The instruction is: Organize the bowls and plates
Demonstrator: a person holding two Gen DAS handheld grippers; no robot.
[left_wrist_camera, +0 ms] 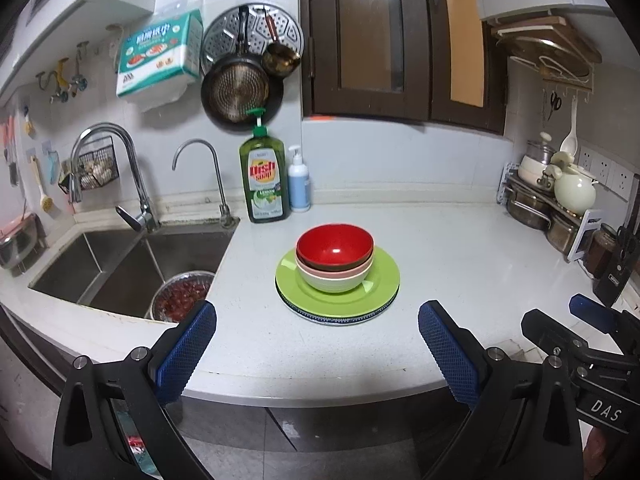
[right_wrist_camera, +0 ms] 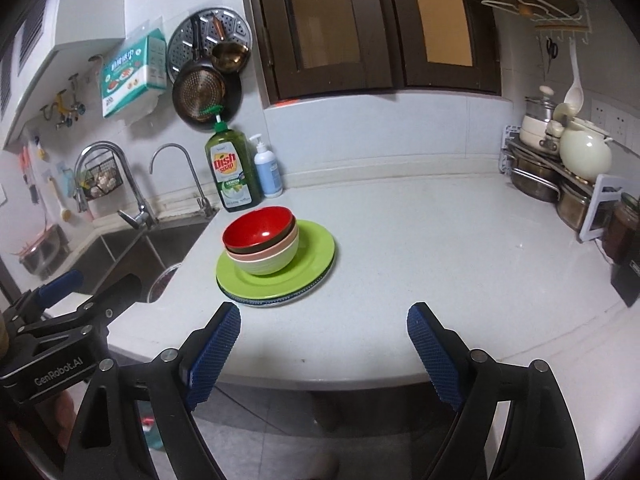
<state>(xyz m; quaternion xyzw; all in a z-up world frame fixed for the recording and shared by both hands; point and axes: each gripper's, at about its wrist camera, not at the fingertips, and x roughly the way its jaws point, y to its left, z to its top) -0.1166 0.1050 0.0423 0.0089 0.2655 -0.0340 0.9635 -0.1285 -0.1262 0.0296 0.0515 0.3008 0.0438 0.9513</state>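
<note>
A red bowl (left_wrist_camera: 335,247) (right_wrist_camera: 258,229) nests on top of a pink bowl (left_wrist_camera: 320,271) and a pale green bowl (left_wrist_camera: 334,282) (right_wrist_camera: 266,262). The bowls stand on a green plate (left_wrist_camera: 380,286) (right_wrist_camera: 312,256), which lies on a patterned plate (left_wrist_camera: 340,321) (right_wrist_camera: 256,302) on the white counter (left_wrist_camera: 440,264). My left gripper (left_wrist_camera: 318,314) is open near the counter's front edge, short of the stack, with nothing between its fingers. My right gripper (right_wrist_camera: 324,318) is open too, to the right of the stack and empty. Each gripper shows at the edge of the other's view.
A steel sink (left_wrist_camera: 120,268) with two taps and a bowl of red food (left_wrist_camera: 182,294) lies left of the stack. A dish soap bottle (left_wrist_camera: 265,178) and a pump bottle (left_wrist_camera: 299,182) stand behind it. Pots and jars (left_wrist_camera: 560,196) crowd the right end.
</note>
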